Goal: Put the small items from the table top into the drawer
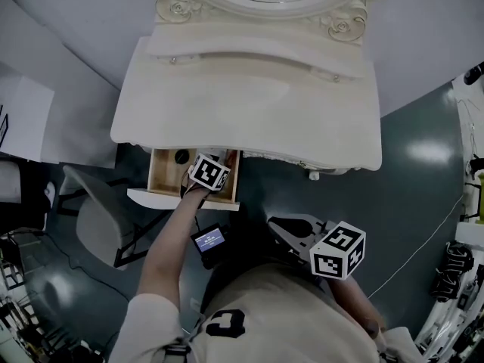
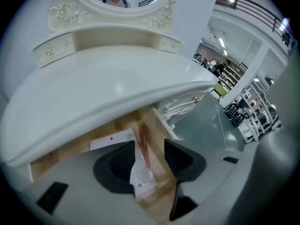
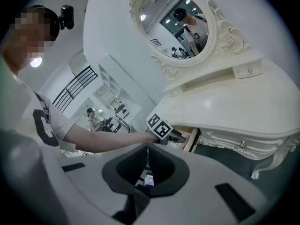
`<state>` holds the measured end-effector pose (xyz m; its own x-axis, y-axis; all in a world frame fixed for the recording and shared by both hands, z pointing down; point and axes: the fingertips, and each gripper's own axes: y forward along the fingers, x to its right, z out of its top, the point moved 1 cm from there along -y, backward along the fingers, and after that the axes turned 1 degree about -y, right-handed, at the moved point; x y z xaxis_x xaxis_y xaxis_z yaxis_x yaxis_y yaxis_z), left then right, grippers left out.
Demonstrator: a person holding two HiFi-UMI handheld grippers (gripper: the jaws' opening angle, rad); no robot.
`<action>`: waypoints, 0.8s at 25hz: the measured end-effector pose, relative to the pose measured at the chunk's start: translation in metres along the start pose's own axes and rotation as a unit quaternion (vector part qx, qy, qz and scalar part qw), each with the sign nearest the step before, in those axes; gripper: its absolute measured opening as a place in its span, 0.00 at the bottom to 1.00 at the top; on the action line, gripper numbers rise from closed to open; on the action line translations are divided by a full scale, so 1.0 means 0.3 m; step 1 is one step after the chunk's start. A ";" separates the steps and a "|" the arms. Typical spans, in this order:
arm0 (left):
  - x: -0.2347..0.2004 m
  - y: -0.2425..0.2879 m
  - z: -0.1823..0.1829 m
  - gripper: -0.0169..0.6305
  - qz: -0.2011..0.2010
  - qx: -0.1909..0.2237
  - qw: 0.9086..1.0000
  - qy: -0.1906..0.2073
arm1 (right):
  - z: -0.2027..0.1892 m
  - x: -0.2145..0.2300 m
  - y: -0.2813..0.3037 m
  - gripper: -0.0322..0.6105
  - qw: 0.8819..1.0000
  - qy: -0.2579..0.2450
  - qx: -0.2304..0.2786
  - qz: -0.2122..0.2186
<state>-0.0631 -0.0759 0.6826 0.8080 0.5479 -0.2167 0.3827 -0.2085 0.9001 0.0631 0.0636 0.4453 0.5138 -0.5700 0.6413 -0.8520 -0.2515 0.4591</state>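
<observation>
Glossy white surface [image 1: 249,104] w/ curvy carved trim and an oval mirror [image 3: 176,25] behind it. A plain light-wood drawer [image 1: 161,174] is pulled out on the person's left. Left claw [image 2: 149,148] hangs over it, released, jaws wide apart. A crinkly clear plastic packet [image 2: 140,172] w/ smth reddish inside lies in the drawer btw them, closer to the left jaw. Right claw [image 3: 147,149] is clenched w/ nothing in it, well away from the drawer.

Drawer [image 1: 160,174] open under the table [image 1: 249,104], left side — packet [image 2: 139,175] inside
</observation>
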 end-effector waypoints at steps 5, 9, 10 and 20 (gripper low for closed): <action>0.035 -0.110 0.031 0.40 -0.001 0.042 0.999 0.008 | 0.011 -0.007 -0.019 0.10 1.000 -0.007 0.013 0.000; 0.075 -0.210 0.058 0.40 0.001 0.078 0.997 0.012 | 0.026 -0.012 -0.033 0.10 1.000 -0.015 0.023 0.004; 0.086 -0.236 0.063 0.40 0.002 0.088 0.996 0.014 | 0.028 -0.014 -0.037 0.10 1.000 -0.016 0.025 0.005; 0.257 -0.452 0.113 0.40 -0.017 0.179 0.984 0.014 | 0.053 -0.029 -0.085 0.10 0.998 -0.035 0.042 0.012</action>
<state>-0.0375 -0.0329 0.5309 0.7816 0.5800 -0.2296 0.5466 -0.4593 0.7002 0.0787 0.0625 0.4184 0.4878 -0.6288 0.6056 -0.8707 -0.3009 0.3889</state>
